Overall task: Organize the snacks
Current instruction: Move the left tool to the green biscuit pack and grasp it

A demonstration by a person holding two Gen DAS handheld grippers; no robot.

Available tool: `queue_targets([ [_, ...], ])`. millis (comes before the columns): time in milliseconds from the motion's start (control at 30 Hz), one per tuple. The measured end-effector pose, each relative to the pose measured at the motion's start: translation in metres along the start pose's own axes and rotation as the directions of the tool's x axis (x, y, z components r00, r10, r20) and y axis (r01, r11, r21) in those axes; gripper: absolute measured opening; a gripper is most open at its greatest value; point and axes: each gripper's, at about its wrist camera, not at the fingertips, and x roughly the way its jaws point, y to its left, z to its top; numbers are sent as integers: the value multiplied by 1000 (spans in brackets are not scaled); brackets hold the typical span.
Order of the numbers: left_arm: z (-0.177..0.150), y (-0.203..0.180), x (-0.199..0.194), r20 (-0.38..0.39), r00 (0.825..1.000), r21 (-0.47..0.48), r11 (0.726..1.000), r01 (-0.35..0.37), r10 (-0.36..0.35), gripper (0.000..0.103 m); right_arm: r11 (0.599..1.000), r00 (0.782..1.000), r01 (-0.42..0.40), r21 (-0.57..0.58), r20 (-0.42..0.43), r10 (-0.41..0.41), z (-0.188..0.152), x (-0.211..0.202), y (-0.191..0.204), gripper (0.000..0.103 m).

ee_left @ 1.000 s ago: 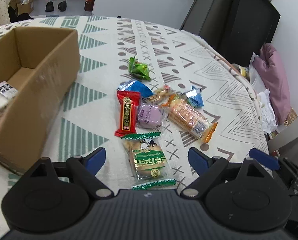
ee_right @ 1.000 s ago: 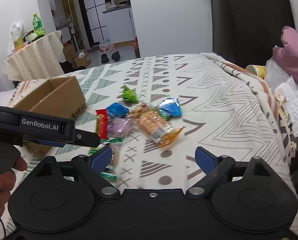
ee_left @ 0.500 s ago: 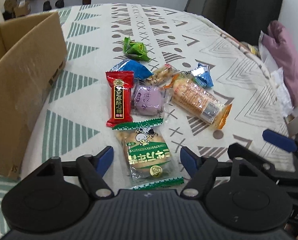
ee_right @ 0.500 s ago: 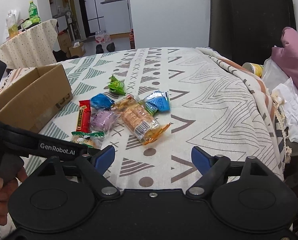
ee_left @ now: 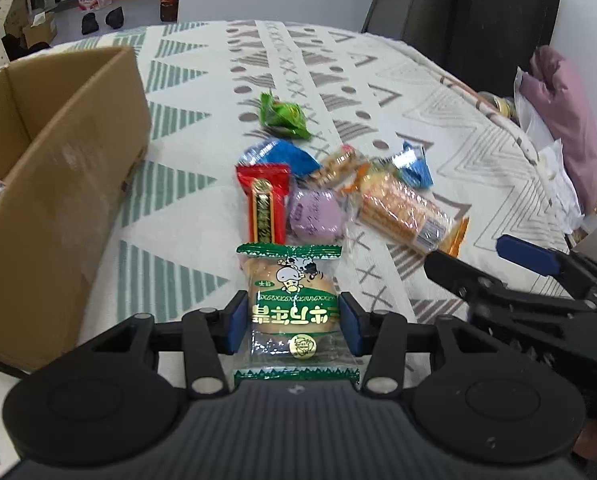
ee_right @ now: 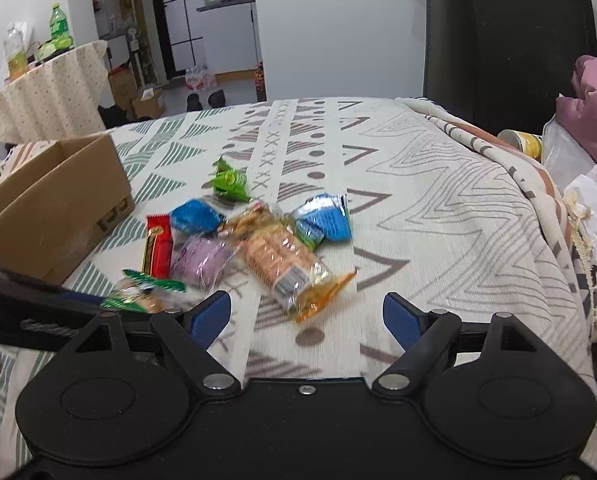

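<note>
Green-edged cake packet (ee_left: 292, 312) pinched between blue pads of left gripper (ee_left: 292, 326), low over patterned tablecloth (ee_left: 378, 92). Right gripper (ee_right: 306, 314) spread wide, holding nothing, just short of orange cracker pack (ee_right: 286, 264). Red bar (ee_left: 266, 208), purple packet (ee_left: 314, 216), blue pouches clustered beyond. Cardboard box (ee_left: 66, 184) at left.

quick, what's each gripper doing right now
Left gripper: closed on the green-trimmed bun packet.
Right gripper: open, holding nothing, above the patterned cloth.
</note>
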Motion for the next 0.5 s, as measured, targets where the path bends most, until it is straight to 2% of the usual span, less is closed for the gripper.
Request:
queue_targets([
  [267, 7, 18, -12, 18, 1000, -38, 999, -11, 11, 47, 998, 996, -44, 45, 73, 41, 12, 21, 3, 76],
  [433, 7, 29, -17, 17, 1000, -55, 998, -25, 26, 47, 999, 999, -27, 45, 47, 25, 13, 41, 5, 76],
  [500, 6, 30, -20, 20, 999, -54, 998, -25, 27, 47, 999, 1000, -6, 40, 12, 5, 8, 46, 6, 71],
])
